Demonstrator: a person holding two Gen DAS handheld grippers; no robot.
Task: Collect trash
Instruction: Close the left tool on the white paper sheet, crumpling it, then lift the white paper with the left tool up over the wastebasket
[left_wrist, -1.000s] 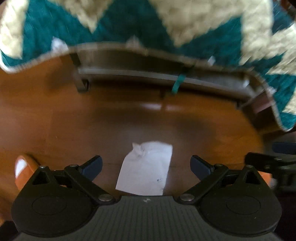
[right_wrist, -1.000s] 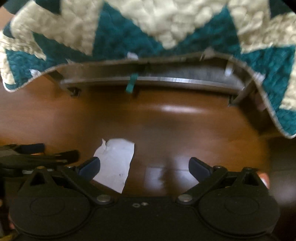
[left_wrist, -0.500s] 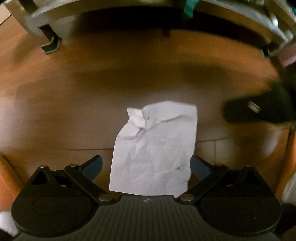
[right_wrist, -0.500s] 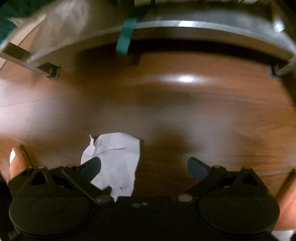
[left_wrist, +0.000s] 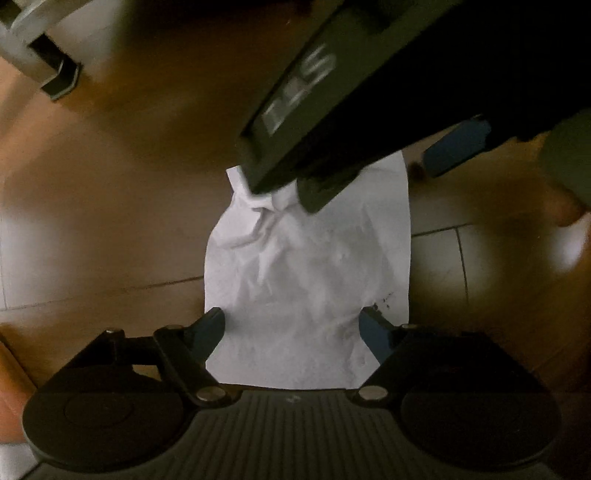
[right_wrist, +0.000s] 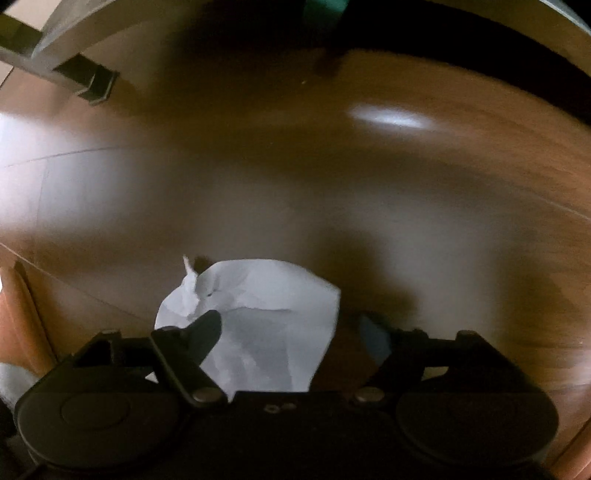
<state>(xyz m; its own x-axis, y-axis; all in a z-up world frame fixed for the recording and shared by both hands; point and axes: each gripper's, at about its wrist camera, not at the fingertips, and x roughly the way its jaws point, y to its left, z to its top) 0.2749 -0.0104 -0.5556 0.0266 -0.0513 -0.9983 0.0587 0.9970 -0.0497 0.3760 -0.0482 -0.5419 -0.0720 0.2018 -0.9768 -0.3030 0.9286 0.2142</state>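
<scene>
A crumpled white sheet of paper (left_wrist: 310, 280) lies flat on the brown wooden floor. My left gripper (left_wrist: 293, 325) is open, low over the floor, its two blue-tipped fingers straddling the near end of the sheet. My right gripper (right_wrist: 291, 328) is open too and comes in from the upper right of the left wrist view, its body (left_wrist: 332, 110) over the far crumpled corner of the paper. In the right wrist view the paper (right_wrist: 266, 317) lies between the fingers, its far end curled up off the floor.
A metal bed frame leg (left_wrist: 55, 77) stands at the far left, also seen in the right wrist view (right_wrist: 92, 83). The frame rail crosses the top there (right_wrist: 480, 22). The floor (right_wrist: 406, 184) is glossy wood planks.
Both grippers have dropped closer to the floor and onto the paper. The right gripper has swung over the sheet's far corner. Both jaws have narrowed around the paper.
</scene>
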